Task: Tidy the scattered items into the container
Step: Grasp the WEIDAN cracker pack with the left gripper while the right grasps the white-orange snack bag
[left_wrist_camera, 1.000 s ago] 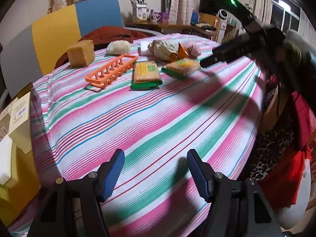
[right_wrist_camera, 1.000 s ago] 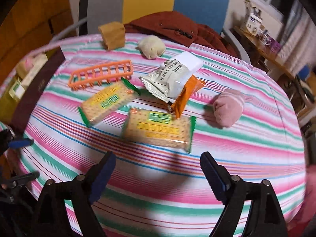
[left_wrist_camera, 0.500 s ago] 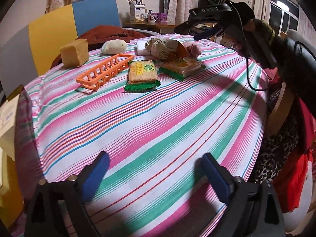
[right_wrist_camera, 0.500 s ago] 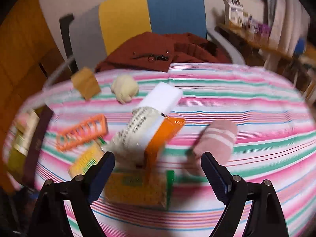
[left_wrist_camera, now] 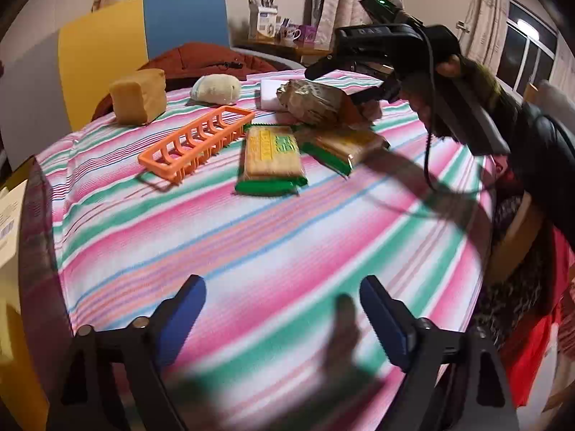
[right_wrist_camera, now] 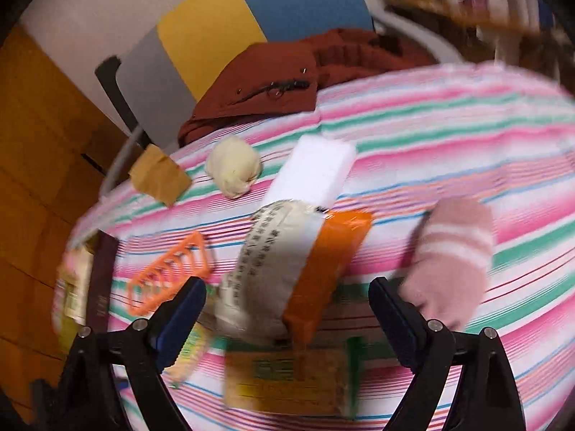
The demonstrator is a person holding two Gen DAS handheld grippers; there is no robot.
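Right wrist view: right gripper [right_wrist_camera: 287,309] jaws, just widening, stand apart around the snack bag [right_wrist_camera: 287,262], not yet clamped. Left gripper [left_wrist_camera: 282,310] gapes empty; orange basket [left_wrist_camera: 196,140] far ahead holds nothing.

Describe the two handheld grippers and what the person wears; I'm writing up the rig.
Both the left gripper and the right gripper have black angular arms with silver bolts and blue ribbed pads on the fingers. From outside, the right gripper is a black body with a green light, a pale "DAS" marking and a black cable. The hand's sleeve is dark and fuzzy.
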